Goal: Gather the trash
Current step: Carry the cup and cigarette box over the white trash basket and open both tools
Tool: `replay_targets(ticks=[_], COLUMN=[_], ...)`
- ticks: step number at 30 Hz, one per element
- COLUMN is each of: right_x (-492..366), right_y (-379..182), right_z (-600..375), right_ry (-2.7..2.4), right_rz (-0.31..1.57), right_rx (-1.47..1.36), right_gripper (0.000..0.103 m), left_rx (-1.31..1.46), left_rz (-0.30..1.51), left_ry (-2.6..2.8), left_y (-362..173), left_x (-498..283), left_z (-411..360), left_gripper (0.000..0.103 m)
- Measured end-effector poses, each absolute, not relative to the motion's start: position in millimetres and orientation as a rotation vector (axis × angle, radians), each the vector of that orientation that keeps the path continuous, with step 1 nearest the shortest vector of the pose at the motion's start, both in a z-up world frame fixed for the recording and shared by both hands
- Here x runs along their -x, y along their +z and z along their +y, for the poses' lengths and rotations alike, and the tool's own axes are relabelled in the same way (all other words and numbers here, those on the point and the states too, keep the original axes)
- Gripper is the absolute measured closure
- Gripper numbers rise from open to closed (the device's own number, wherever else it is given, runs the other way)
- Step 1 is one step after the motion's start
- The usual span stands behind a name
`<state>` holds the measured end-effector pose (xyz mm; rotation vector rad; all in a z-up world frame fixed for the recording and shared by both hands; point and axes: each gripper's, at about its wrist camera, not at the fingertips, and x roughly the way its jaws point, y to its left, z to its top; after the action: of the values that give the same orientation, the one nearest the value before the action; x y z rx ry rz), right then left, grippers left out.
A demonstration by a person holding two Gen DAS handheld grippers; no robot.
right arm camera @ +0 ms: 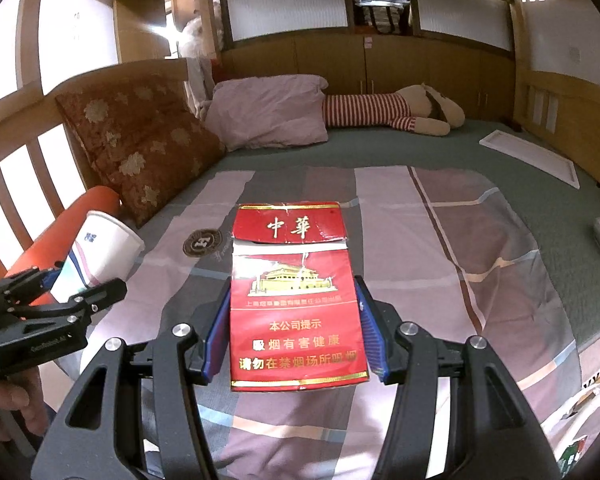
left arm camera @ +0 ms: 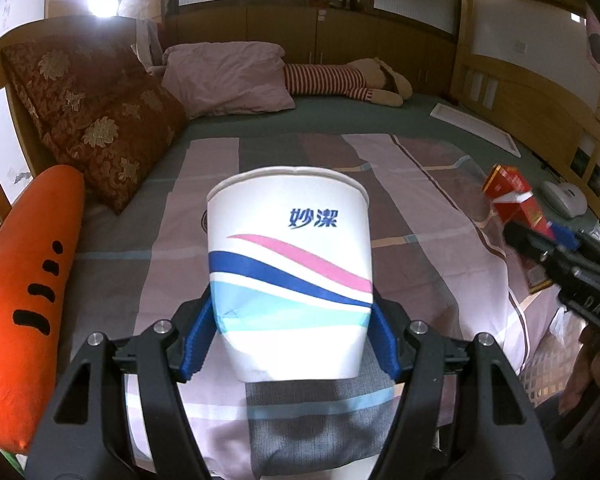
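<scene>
- Left wrist view: left gripper (left arm camera: 290, 332) pads clamp the paper cup (left arm camera: 288, 276) low, rim up, clear of the quilt (left arm camera: 432, 200).
- Right gripper (right arm camera: 292, 336) squeezes the torn red cigarette pack (right arm camera: 296, 300) by its edges, lifted for carrying.
- Plastic bag (right arm camera: 580, 428), lower right, looks like the likely drop point.

Bed (left arm camera: 340, 120), green sheet, plaid quilt (left arm camera: 420, 184) spread over it. Pink pillow (left arm camera: 228, 76) and floral brown cushion (left arm camera: 100, 120) at headboard. Striped plush toy (right arm camera: 396, 114) lying beside pillow. Orange carrot plush (left arm camera: 24, 280) along left edge.

Home bedroom, bed (left arm camera: 340, 120) with patchwork quilt (right arm camera: 440, 240), pillow (left arm camera: 228, 76), plush toy (right arm camera: 400, 114), wooden cabinets (right arm camera: 420, 68)
</scene>
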<state>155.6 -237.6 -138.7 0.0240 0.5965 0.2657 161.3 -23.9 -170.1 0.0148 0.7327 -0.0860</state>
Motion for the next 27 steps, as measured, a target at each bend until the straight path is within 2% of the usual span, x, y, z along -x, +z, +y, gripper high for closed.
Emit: replay_targets(ticks=[4,10,17,18,20,21,23,27], right_x=[-139.8,-52.6,16.5,20.0,27.5,34.0,47.6,78.2], right_y=[-116.1,-87.3,-130.2,-141.1,-150.9,-147.8,-134.3,-92.5], right_z=[-274.2,-384.6,-469.0,-470.5,-471.3,-472.6,-478.2,-500.5], right_ry=[0.240,0.017,-0.130,-0.129,-0.149,-0.182,-0.230,-0.320], right_rz=[0.540,0.479,0.626,0.676,0.717,0.693,0.608,0.392], right_rx=[-0.099,-0.122,-0.214,-0.205,-0.173,-0.157,-0.173,-0.245], right_gripper=[0.047,0.047,0.045,0.043,0.030,0.028,0.018,0.010], left_rx=[-0.013,-0.008,-0.035,-0.047,-0.083,-0.104,-0.125,-0.147], left_rz=[0.730,0.725,0.703,0.696,0.690,0.690,0.699,0.720], left_ry=[-0.090,-0.113,-0.222,-0.240,-0.291,-0.322,-0.386,-0.557], left_y=[-169.6,-168.1,-157.6,-155.9,-151.8,-150.3,-147.7,-139.2], left_x=[-160.5,-157.7,-153.8,-150.9,-144.2,-140.0,-132.6,-109.9], left_z=[-23.9,-25.7,-68.5,-77.0,-102.2,-117.2,-146.7,-218.5], left_gripper=[0.036,0.036,0.036,0.036,0.036,0.036,0.036,0.036])
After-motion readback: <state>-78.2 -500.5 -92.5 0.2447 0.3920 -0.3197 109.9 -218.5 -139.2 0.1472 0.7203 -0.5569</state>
